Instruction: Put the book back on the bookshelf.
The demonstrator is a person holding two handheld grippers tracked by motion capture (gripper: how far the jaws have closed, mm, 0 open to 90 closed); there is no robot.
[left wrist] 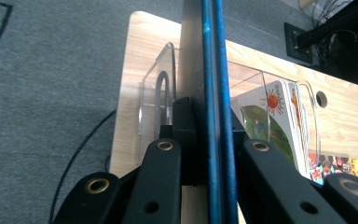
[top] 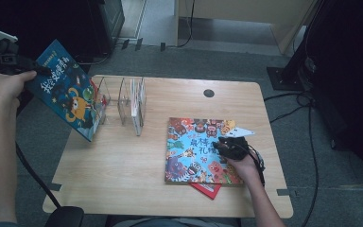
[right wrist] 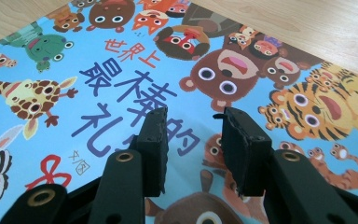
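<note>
Here the left gripper [top: 9, 60] pinches the blue book [top: 68, 92] by one edge, holding it tilted in the air over the bench's [top: 123, 165] far-left corner, beside the clear rack [top: 123, 101]; it could swing, slip, or knock the rack over. Farther right, the right gripper [top: 229, 146] hovers over the flat book [top: 194, 151], fingers [right wrist: 151, 135] spread and empty.

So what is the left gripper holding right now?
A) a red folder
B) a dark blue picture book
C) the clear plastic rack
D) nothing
B: the left gripper is clamped on the edge of the dark blue picture book, held tilted in the air beside the clear rack.
</note>
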